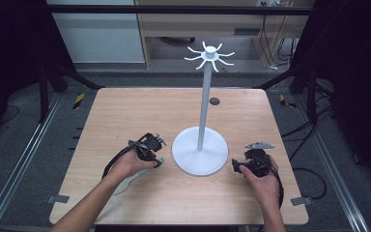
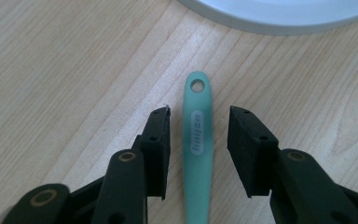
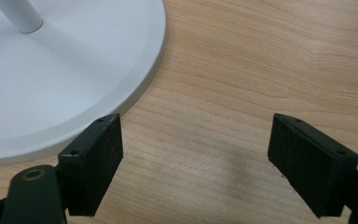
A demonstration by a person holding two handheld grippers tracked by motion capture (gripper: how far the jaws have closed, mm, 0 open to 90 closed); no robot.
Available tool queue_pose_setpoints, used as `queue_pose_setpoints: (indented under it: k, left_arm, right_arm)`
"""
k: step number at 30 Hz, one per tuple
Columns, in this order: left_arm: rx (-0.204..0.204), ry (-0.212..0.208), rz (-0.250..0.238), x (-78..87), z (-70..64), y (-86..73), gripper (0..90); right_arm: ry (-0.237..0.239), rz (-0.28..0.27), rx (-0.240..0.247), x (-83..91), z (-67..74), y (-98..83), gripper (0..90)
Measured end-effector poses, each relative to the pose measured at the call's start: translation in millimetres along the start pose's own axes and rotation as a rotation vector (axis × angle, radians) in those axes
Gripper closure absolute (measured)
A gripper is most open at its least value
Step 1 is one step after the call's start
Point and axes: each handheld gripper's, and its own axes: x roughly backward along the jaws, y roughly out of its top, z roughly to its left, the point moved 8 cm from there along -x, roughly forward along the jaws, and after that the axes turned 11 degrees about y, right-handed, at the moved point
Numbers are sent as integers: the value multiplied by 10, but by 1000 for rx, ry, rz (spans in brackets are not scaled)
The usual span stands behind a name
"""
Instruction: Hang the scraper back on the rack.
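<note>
My left gripper (image 2: 199,128) straddles the teal handle (image 2: 198,140) lying on the bench (image 2: 65,70), fingers apart, nothing gripped. My right gripper (image 3: 196,154) gapes empty beside the stand (image 3: 51,84). Hanging seems unstarted.

Matt wood-grain table (image 1: 125,111), smooth plastic handle (image 2: 198,140)

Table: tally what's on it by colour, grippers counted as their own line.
White: 1, the stand with hooks on top.
Teal: 1, the handle lying flat between the open jaws of the left gripper.
Black: 2, left gripper and right gripper, both open.
Total: 4.
</note>
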Motion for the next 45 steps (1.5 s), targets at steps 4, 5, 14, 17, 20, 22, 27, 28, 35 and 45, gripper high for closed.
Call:
queue_pose_setpoints:
  k: [4, 5, 14, 17, 20, 22, 27, 28, 35, 45]
  left_arm:
    - [-3, 0, 12, -22, -2, -10, 614]
    - [-1, 0, 12, -28, -3, -6, 618]
    - [-5, -9, 24, -56, -17, -3, 662]
    - [-11, -11, 38, -68, -21, -14, 684]
    - [-6, -13, 36, -70, -13, -14, 704]
    - [-6, -19, 36, -70, -7, -16, 729]
    - [2, -19, 20, -57, 1, -22, 734]
    - [2, -19, 20, -57, 1, -22, 735]
    - [9, -4, -59, 159, 56, -32, 736]
    - [2, 15, -189, 634, 76, -44, 736]
  right_arm:
    - [-2, 2, 2, 1, -2, -3, 181]
    - [0, 2, -1, 0, 0, -3, 181]
    - [2, 2, 2, 1, 6, -1, 180]
    - [2, 3, 4, -1, 9, -2, 180]
    - [1, 3, 4, 0, 1, -3, 180]
    - [1, 3, 4, -1, 1, -3, 180]
    - [1, 2, 5, -3, 2, -1, 180]
    - [1, 2, 5, -3, 2, -1, 180]
    - [-1, 9, 11, -14, 7, -4, 181]
    - [-4, 18, 14, -18, 11, -11, 181]
